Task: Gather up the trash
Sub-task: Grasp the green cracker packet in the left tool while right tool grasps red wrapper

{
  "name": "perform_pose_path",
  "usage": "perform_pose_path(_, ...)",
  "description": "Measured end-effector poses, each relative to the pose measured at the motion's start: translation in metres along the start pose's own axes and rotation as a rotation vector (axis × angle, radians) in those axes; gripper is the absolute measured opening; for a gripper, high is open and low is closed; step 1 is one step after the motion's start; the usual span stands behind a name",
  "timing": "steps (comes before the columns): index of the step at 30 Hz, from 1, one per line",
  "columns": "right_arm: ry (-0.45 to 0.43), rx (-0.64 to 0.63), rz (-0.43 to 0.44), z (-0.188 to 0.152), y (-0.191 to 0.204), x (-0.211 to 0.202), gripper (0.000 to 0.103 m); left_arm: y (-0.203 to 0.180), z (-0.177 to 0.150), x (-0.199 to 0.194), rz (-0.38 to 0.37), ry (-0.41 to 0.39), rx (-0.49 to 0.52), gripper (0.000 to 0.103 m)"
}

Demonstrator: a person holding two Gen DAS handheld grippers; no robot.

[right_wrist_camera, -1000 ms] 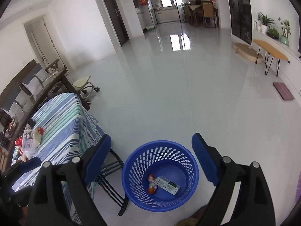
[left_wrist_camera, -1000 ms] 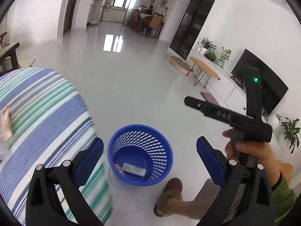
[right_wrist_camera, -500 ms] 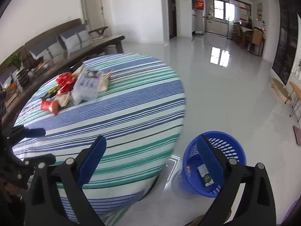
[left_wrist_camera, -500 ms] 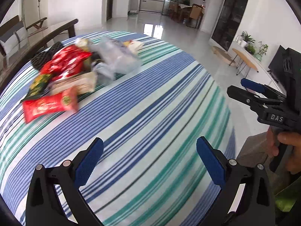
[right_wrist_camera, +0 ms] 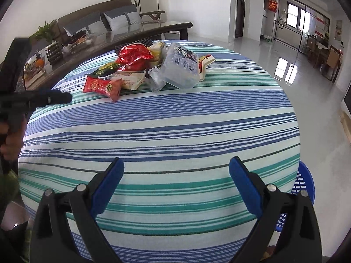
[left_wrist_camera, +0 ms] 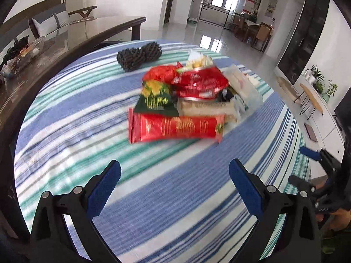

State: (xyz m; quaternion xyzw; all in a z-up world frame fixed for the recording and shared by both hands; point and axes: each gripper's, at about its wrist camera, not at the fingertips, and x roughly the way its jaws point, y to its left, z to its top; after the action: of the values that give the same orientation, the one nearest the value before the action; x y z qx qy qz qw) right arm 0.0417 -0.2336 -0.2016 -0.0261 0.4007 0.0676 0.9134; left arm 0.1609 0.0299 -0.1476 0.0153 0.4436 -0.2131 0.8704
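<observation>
A pile of trash lies on a round table with a striped cloth [left_wrist_camera: 87, 118]. A long red wrapper [left_wrist_camera: 175, 128] is nearest my left gripper, with a green packet [left_wrist_camera: 155, 100], a red bag [left_wrist_camera: 200, 82] and clear plastic [left_wrist_camera: 243, 85] behind it. My left gripper [left_wrist_camera: 174, 180] is open and empty, above the cloth just short of the red wrapper. My right gripper [right_wrist_camera: 176, 178] is open and empty over the table's near edge, far from the pile [right_wrist_camera: 140, 65]. The blue basket [right_wrist_camera: 303, 184] peeks out beside the table at the right.
A black mesh object [left_wrist_camera: 139, 54] lies behind the pile. A dark wooden table [left_wrist_camera: 72, 35] with clutter stands at the left, a sofa [right_wrist_camera: 98, 22] behind it. The other gripper [left_wrist_camera: 318, 171] shows at the right edge of the left wrist view.
Both grippers swung from the blue basket on the floor up to the striped table. The left gripper has come closer to the trash pile. Both stay open and empty.
</observation>
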Motion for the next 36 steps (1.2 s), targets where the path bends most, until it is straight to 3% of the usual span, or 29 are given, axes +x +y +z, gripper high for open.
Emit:
perform_pose_path(2, -0.009, 0.005, 0.003, 0.001, -0.001, -0.001, 0.094, 0.007, 0.027, 0.005, 0.011, 0.004, 0.025, 0.098)
perform_pose_path(6, -0.028, 0.008, 0.001, 0.000, -0.003, -0.005, 0.094, 0.011, 0.073, 0.037, 0.010, 0.089, 0.110, 0.098)
perform_pose_path(9, -0.040, 0.004, -0.005, -0.002, -0.006, -0.010, 0.094, 0.017, 0.089, 0.062, 0.064, 0.142, 0.161, 0.098)
perform_pose_path(12, -0.047, 0.004, -0.007, -0.003, -0.009, -0.013, 0.094, 0.025, 0.095, 0.081, 0.060, 0.183, 0.154, 0.095)
perform_pose_path(17, -0.056, -0.005, -0.012, -0.002, -0.008, -0.016, 0.094, 0.024, 0.094, 0.097, 0.050, 0.202, 0.175, 0.092)
perform_pose_path(20, -0.063, -0.025, -0.006, 0.000, -0.003, -0.017, 0.094, 0.024, 0.093, 0.098, -0.002, 0.201, 0.172, 0.067)
perform_pose_path(21, -0.063, -0.034, 0.000, 0.002, -0.001, -0.016, 0.094, 0.020, 0.092, 0.099, -0.003, 0.208, 0.176, 0.047)
perform_pose_path(22, -0.060, -0.044, 0.005, 0.003, 0.001, -0.016, 0.094, 0.021, 0.089, 0.100, -0.004, 0.214, 0.179, 0.041)
perform_pose_path(28, -0.018, -0.166, 0.084, 0.025, 0.029, -0.001, 0.094, 0.046, 0.077, 0.072, -0.006, 0.137, 0.092, 0.039)
perform_pose_path(36, 0.053, -0.444, 0.184, 0.096, 0.097, 0.059, 0.093, 0.095, 0.027, 0.012, 0.028, 0.082, -0.036, 0.039)
